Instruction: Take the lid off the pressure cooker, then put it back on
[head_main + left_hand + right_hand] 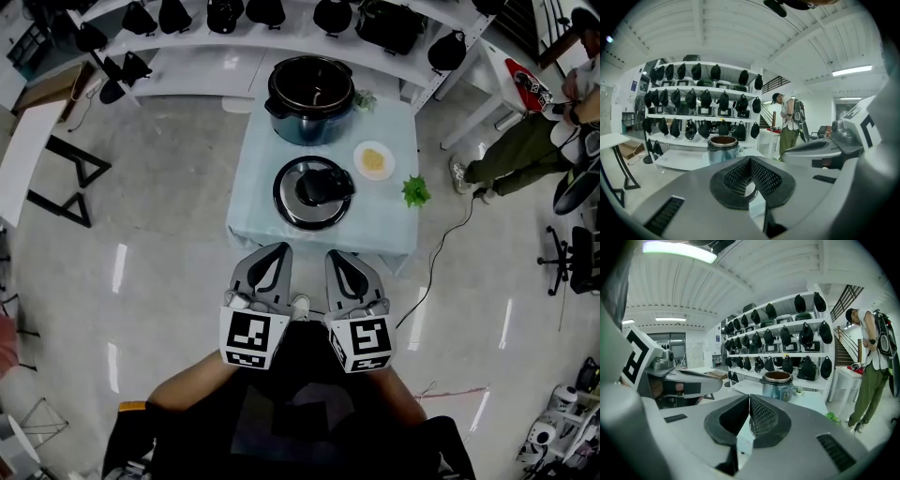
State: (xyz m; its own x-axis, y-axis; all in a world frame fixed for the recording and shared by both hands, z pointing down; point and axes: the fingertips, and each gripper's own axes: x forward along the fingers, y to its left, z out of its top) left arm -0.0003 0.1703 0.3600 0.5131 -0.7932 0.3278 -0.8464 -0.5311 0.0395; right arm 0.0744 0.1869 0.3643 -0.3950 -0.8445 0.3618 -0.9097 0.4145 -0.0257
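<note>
hovering by the near edge of the table (255, 155), the left gripper (278, 249) and right gripper (336, 256) carry nothing.
both sets of fingers are pressed together, empty. the lid (312, 193) lies flat on the table just before the open pressure cooker (310, 97), near a small plate (374, 160) and a green sprig (415, 192).

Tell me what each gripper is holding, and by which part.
Nothing is held. The left gripper and right gripper are both shut and empty, short of the table; the lid lies on the table, beside the open cooker.
</note>
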